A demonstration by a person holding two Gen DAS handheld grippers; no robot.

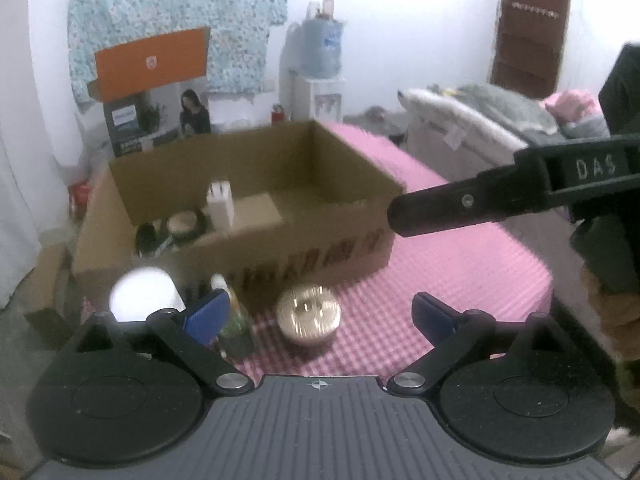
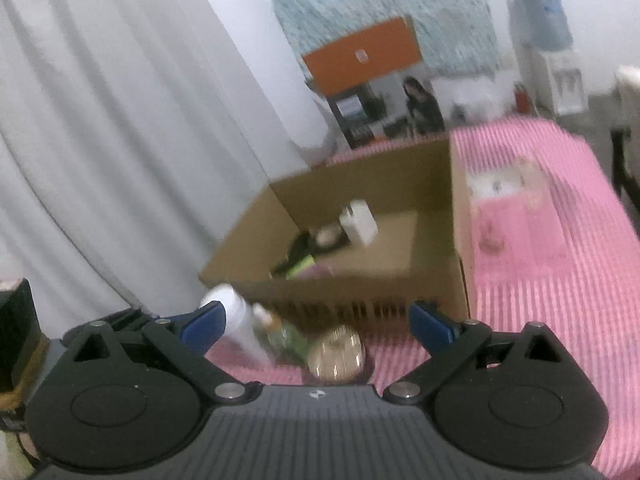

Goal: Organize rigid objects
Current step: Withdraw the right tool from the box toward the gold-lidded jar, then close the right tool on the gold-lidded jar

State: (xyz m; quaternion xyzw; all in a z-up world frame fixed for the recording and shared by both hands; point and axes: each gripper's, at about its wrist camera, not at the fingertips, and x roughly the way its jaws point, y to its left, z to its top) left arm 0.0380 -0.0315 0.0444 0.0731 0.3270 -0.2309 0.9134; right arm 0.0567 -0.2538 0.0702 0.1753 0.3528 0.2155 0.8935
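An open cardboard box [image 1: 300,248] [image 2: 360,286] stands on a pink checked cloth [image 1: 460,272] [image 2: 540,280]. Inside it are a white plug-like block [image 1: 220,200] [image 2: 358,220], a round compact [image 1: 182,222] and dark items. In front of the box sit a round gold tin [image 1: 308,314] [image 2: 336,354], a green bottle [image 1: 236,328] [image 2: 288,336] and a white bottle [image 1: 142,294] [image 2: 240,320]. My left gripper [image 1: 320,312] is open just short of the tin, pads touching nothing. My right gripper [image 2: 316,320] is open too, above the tin; its black finger [image 1: 460,204] reaches in from the right near the box's corner.
Behind the table stand an orange-lidded product box [image 1: 152,64], a water dispenser [image 1: 322,48] and a bed with blankets [image 1: 480,112]. A white curtain [image 2: 100,120] hangs at the left. A blurred pink packet [image 2: 508,216] lies right of the box.
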